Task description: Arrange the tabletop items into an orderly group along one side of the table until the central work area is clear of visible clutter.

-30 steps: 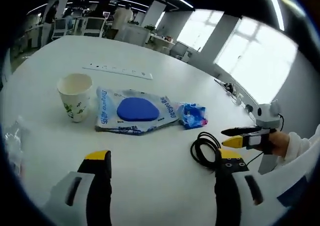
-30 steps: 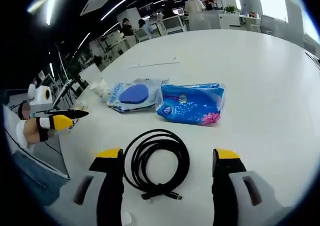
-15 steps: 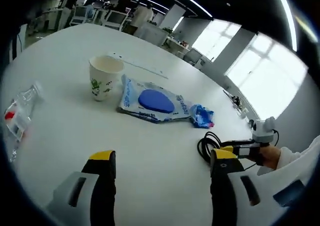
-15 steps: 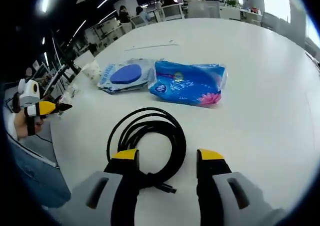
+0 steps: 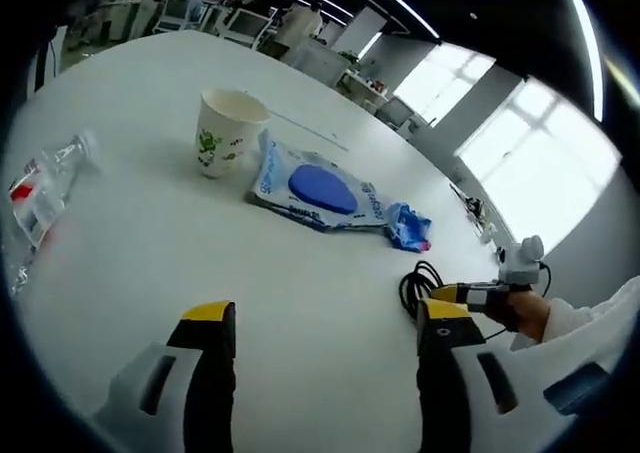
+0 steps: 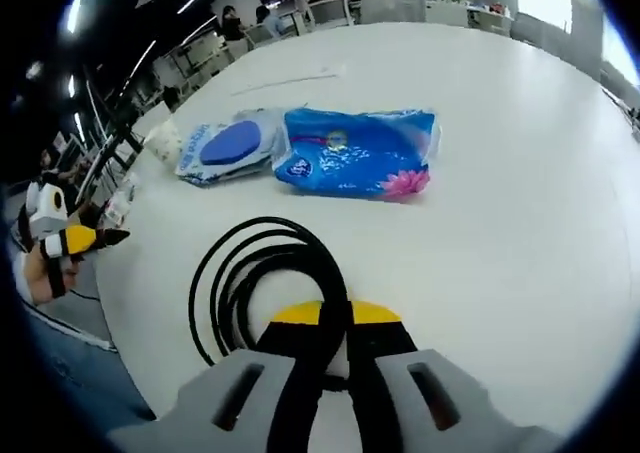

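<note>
While the right gripper (image 6: 335,318) is clamped on the coiled black cable (image 6: 262,278) near the white table's (image 6: 520,203) edge, its jaws hide the pinched strands. Left gripper (image 5: 320,318) jaws stand apart; a clear plastic bottle (image 5: 40,193) is cut off.

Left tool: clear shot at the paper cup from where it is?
Probably yes. The left tool is open and holds nothing, and bare table lies between it and the cup. The bottle sits off to one side.
</note>
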### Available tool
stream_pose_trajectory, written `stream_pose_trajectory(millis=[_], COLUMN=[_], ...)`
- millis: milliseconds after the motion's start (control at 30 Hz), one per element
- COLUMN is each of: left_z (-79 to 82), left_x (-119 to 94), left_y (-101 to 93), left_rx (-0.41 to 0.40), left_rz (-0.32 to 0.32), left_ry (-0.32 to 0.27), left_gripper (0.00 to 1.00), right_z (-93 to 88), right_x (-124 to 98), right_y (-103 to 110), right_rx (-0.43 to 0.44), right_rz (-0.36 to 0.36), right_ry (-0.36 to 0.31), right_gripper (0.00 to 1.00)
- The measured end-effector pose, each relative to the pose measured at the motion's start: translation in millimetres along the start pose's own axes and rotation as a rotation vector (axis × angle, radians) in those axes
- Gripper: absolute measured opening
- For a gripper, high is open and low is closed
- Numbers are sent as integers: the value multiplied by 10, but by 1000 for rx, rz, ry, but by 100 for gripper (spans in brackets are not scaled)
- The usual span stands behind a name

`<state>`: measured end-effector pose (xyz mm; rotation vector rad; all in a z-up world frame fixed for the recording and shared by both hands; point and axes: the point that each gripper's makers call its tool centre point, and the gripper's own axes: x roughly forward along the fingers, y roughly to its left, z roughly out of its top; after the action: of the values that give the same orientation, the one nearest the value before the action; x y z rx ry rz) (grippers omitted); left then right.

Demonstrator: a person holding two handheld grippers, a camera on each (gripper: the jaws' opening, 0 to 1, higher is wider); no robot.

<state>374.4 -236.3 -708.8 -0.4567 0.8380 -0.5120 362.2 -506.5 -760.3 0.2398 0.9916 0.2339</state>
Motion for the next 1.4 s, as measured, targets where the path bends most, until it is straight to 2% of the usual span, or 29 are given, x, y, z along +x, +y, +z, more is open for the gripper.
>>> stream_pose_trajectory(millis=[133, 267, 533, 700, 833, 1000, 1167, 1400], left_z=[15, -2, -38, -44, -47, -52, -49, -39], left_x=[-25, -39, -19, -20, -17, -16, -20, -30], left_y=[67, 92, 70, 82, 78, 73, 84, 108], left_rx=[-22, -37, -36, -37, -46, -44, -58, -67], left_rz=[14, 21, 11, 13, 8, 8, 9, 14], left_ry=[-12, -15, 0, 1, 0, 1, -4, -6], left_gripper=[74, 74, 74, 74, 75, 75, 75, 74], right_z=[-7, 6, 199, 275, 381, 453, 363, 246], right_x=[-24, -96, -279, -370, -453, -417, -314, -197], right_y=[33, 104, 207, 330, 334, 119, -37, -13], right_rx=[67, 188, 480, 545, 564, 582, 606, 626], right_rz=[24, 77, 245, 274, 267, 227, 170, 140], right_ry=[-19, -56, -176, -214, -246, -262, -231, -207], right_gripper=[1, 0, 0, 0, 0, 0, 0, 0])
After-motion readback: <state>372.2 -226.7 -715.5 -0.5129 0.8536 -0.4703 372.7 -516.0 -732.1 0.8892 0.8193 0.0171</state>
